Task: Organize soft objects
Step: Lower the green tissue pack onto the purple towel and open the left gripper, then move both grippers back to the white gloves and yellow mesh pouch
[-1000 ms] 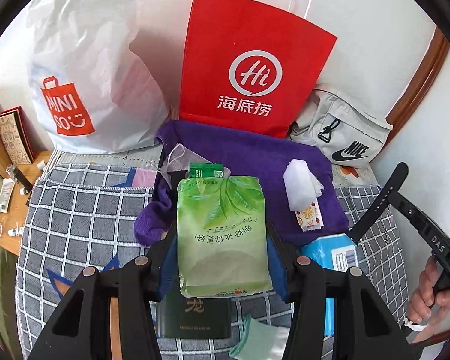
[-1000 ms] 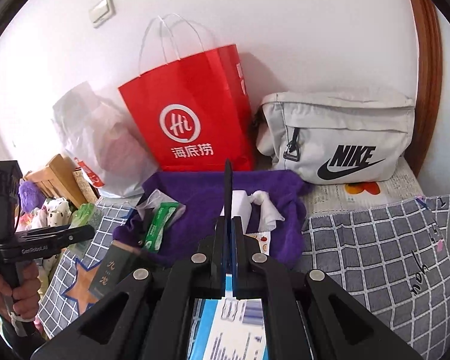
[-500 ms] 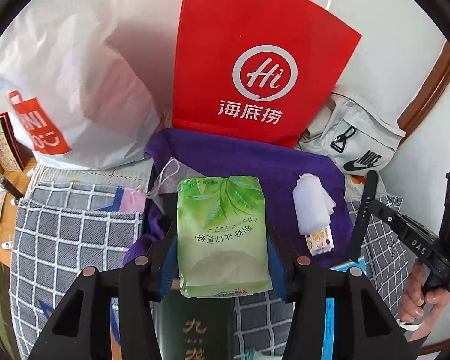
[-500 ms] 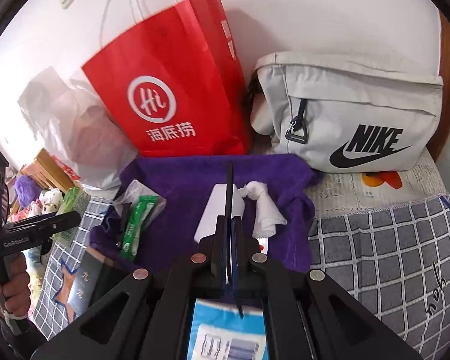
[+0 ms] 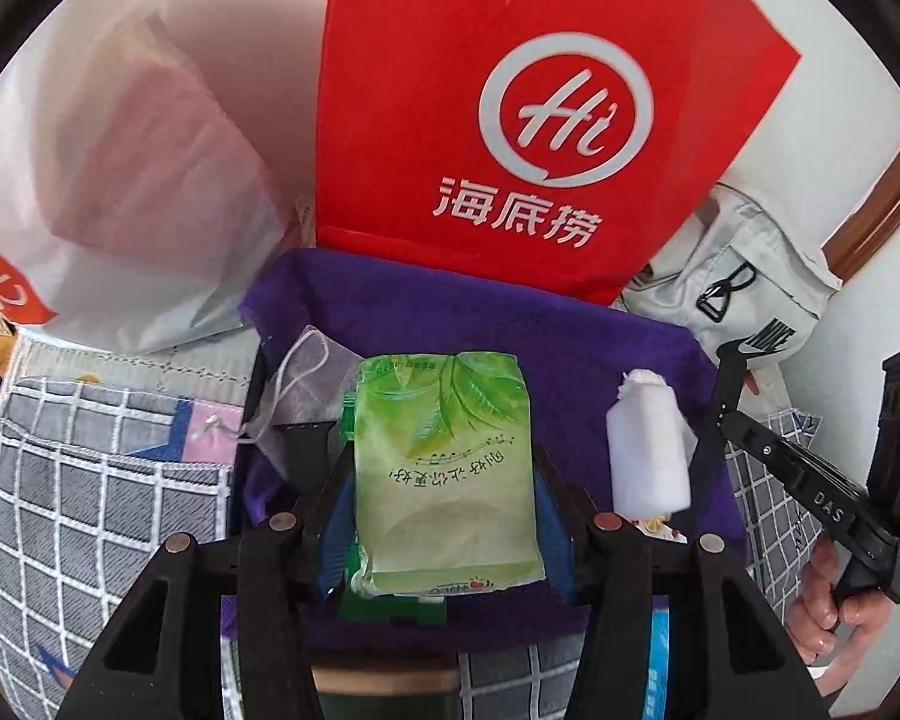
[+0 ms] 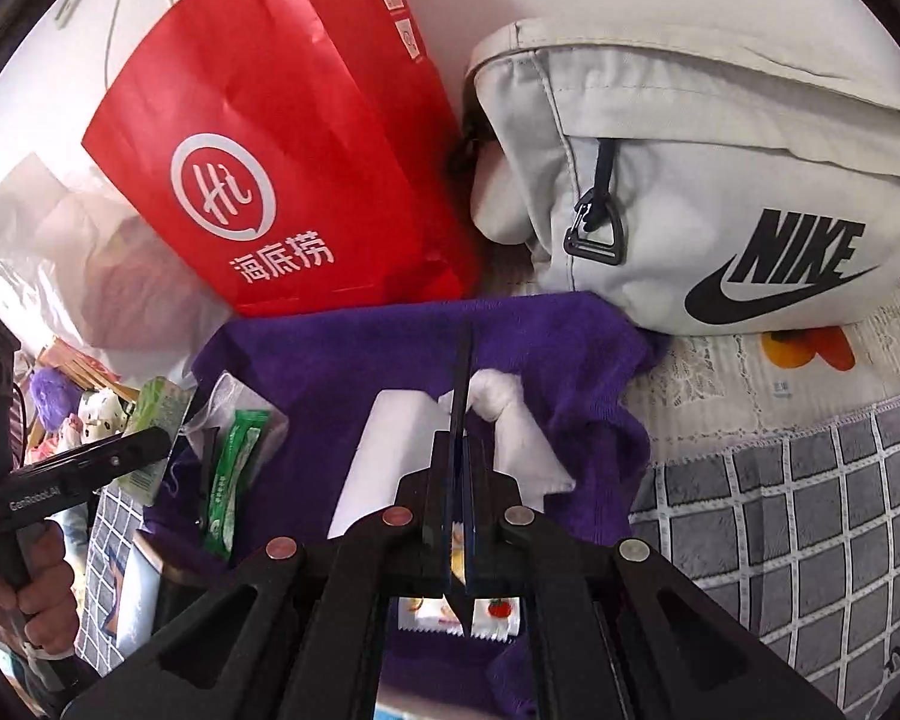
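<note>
Left gripper clamped on green tissue pack, hovering above purple towel, pack's far edge short of red paper bag. Right gripper pressed together, holding nothing, over white tissue bundle. Open towel between bundle and green sachet; grey Nike pouch hemming towel's right corner.

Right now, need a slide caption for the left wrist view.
Left gripper holding a green tissue pack above the purple towel, red paper bag behind.
</note>
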### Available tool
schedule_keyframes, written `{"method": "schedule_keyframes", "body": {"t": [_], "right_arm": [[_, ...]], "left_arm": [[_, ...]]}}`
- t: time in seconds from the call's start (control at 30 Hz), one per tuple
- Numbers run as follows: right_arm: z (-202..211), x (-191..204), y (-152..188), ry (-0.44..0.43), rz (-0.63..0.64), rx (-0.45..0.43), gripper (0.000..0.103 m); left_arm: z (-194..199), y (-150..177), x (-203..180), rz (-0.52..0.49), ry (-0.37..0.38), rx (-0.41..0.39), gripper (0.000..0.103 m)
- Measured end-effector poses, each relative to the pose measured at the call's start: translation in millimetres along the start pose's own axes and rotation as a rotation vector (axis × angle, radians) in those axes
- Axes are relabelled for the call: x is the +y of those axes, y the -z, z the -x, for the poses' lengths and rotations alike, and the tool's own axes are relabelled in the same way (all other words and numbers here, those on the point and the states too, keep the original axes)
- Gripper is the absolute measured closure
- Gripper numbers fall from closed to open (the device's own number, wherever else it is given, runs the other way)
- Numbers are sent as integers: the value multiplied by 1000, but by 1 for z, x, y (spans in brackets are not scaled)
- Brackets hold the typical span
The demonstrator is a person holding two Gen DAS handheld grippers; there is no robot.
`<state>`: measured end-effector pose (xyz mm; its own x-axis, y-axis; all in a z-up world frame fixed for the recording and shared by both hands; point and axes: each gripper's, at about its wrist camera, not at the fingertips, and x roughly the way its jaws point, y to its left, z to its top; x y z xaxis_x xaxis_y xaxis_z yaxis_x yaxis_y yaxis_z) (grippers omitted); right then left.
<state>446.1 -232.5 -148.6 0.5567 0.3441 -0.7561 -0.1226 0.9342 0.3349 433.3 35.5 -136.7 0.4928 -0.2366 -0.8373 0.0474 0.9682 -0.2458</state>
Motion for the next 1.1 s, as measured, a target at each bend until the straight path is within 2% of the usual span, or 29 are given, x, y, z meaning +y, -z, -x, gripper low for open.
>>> {"method": "schedule_keyframes", "body": {"t": [0.27, 0.53, 0.57, 0.6, 0.67, 0.8, 0.87, 0.93, 1.1], "right_arm": [[-29, -2, 7, -7, 18, 66, 98], [-15, -2, 5, -2, 27, 34, 96], [-12, -2, 4, -3, 33, 30, 94], [-9, -2, 4, -5, 40, 28, 87], [-3, 1, 3, 7, 62, 10, 79], [9, 6, 2, 0, 83, -11, 75], [14, 9, 2, -1, 97, -23, 73], [19, 12, 3, 1, 116, -32, 73], [30, 24, 4, -7, 151, -44, 63]], "left_arm": [[-26, -4, -5, -24, 49, 40, 53], [-43, -1, -6, -22, 48, 83, 53], [-44, -1, -5, -20, 47, 84, 53], [-45, 0, -5, -18, 46, 84, 53], [-46, 0, -5, -20, 49, 86, 53], [-49, 1, -6, -16, 38, 91, 52], [-50, 0, -6, -1, 41, 94, 47], [-48, 0, -7, 9, 58, 94, 35], [-39, 2, -20, 7, 62, 87, 33]]}}
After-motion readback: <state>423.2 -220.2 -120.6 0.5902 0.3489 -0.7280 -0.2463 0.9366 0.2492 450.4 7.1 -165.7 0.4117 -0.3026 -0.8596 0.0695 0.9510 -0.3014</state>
